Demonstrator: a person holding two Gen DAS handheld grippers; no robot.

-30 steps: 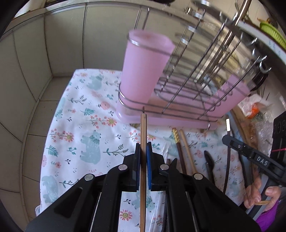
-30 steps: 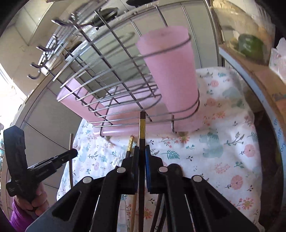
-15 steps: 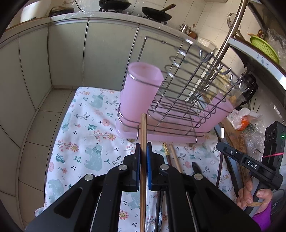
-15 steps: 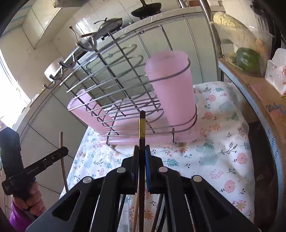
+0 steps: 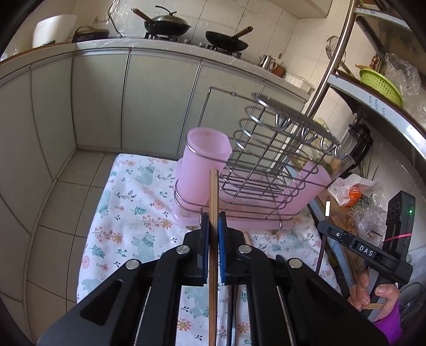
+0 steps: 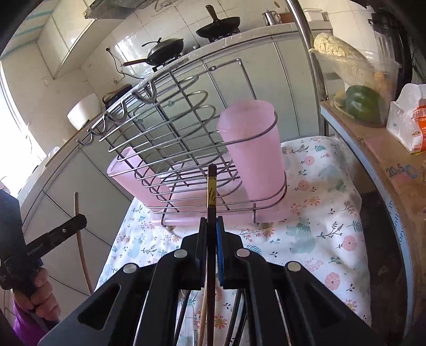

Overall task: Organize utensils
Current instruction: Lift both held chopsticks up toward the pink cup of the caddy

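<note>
My left gripper (image 5: 213, 221) is shut on a light bamboo chopstick (image 5: 213, 191), held upright above the floral cloth (image 5: 127, 213). My right gripper (image 6: 211, 223) is shut on a dark chopstick with a gold band (image 6: 211, 186). Both point toward a wire dish rack (image 5: 266, 165) on a pink tray, with a pink utensil cup (image 5: 202, 165) at its near end; the cup also shows in the right wrist view (image 6: 253, 149). More utensils lie on the cloth below the grippers (image 5: 247, 239), mostly hidden. The right gripper body shows in the left view (image 5: 367, 250), the left one in the right view (image 6: 48, 239).
Grey cabinets (image 5: 106, 101) stand behind the rack, with woks on a stove (image 5: 167, 25) above. A shelf with a green basket (image 5: 378, 82) is at the right; a wooden shelf edge with a green pepper (image 6: 362, 101) and a carton borders the cloth.
Both grippers have lifted and drawn back from the rack with their chopsticks; the rack and pink cup look smaller and lower, and the stove counter has come into view.
</note>
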